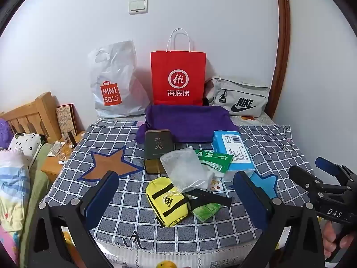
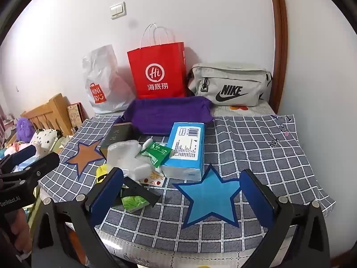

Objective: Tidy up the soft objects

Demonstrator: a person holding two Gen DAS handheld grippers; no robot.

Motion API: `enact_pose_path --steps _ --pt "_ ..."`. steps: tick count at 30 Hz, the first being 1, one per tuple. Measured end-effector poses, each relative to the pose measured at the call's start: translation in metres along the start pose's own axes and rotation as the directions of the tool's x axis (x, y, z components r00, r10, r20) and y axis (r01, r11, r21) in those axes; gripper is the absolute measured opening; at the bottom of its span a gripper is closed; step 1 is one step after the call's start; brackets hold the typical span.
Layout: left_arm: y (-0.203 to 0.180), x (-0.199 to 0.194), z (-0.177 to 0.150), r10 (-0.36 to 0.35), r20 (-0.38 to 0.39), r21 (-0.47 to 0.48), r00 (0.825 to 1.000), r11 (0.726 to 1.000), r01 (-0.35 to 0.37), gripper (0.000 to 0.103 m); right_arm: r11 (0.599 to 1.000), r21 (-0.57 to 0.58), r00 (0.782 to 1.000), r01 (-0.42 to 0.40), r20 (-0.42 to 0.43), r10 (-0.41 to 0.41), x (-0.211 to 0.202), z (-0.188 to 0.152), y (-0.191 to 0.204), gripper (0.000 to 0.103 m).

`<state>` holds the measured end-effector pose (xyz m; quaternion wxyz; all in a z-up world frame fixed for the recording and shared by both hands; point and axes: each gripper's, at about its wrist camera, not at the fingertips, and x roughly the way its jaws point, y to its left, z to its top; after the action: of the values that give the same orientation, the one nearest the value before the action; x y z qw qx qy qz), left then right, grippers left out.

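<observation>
Currently your left gripper [image 1: 176,192] hangs above the near edge of the checked cloth [image 1: 125,207], its jaws spread wide and gripping nothing. Between them in the left wrist view lies the yellow Adidas pouch [image 1: 166,201], flat on the cloth and clear of both pads. Touching its far corner is a clear drawstring pouch [image 1: 183,169], which overlaps a dark green tin [image 1: 157,149]. Just right of the yellow pouch, a black strap [image 1: 209,197] lies across a green tissue pack [image 1: 206,210].

Your right gripper [image 2: 181,192] is likewise released, jaws wide, nothing touching them. The blue star patch [image 2: 210,197] sits between them. The pile lies off toward its left jaw: green wet-wipe sachet [image 2: 156,154], blue tissue pack [image 2: 186,149], white foam pieces [image 2: 133,167], all touching or overlapping.

Behind the pile, a purple cloth tray [image 1: 189,122] stands open. Along the wall, left to right: white Miniso plastic bag [image 1: 113,82], red Haidilao paper bag [image 1: 178,78], grey Nike waist bag [image 1: 241,98].

Each gripper shows at the edge of the other's view, well apart.
</observation>
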<state>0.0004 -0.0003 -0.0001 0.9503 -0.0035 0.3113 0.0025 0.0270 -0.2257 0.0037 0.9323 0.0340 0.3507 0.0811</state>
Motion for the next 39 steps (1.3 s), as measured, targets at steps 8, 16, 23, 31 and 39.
enact_pose_path --steps 8,16,23,31,39 --pt "0.003 -0.003 0.005 -0.004 -0.005 0.0 1.0 1.0 0.004 0.103 1.0 0.004 1.0 -0.009 0.001 0.009 -0.003 0.0 0.001 0.103" --pt "0.003 -0.005 0.004 0.008 0.001 -0.004 1.0 1.0 -0.008 0.103 1.0 -0.009 1.0 -0.02 0.005 0.02 -0.006 0.001 0.005 0.103" --pt "0.004 -0.006 0.006 0.011 0.0 -0.006 1.0 1.0 -0.011 0.103 1.0 -0.012 1.0 -0.019 0.008 0.02 -0.007 0.0 0.005 0.103" --pt "0.003 -0.007 0.007 0.013 0.001 -0.004 1.0 1.0 -0.013 0.103 1.0 -0.013 1.0 -0.016 0.01 0.016 -0.007 0.001 0.004 0.103" --pt "0.005 -0.008 0.009 0.013 0.003 -0.007 1.0 1.0 -0.013 0.103 1.0 -0.015 1.0 -0.015 0.014 0.015 -0.008 0.001 0.004 0.103"
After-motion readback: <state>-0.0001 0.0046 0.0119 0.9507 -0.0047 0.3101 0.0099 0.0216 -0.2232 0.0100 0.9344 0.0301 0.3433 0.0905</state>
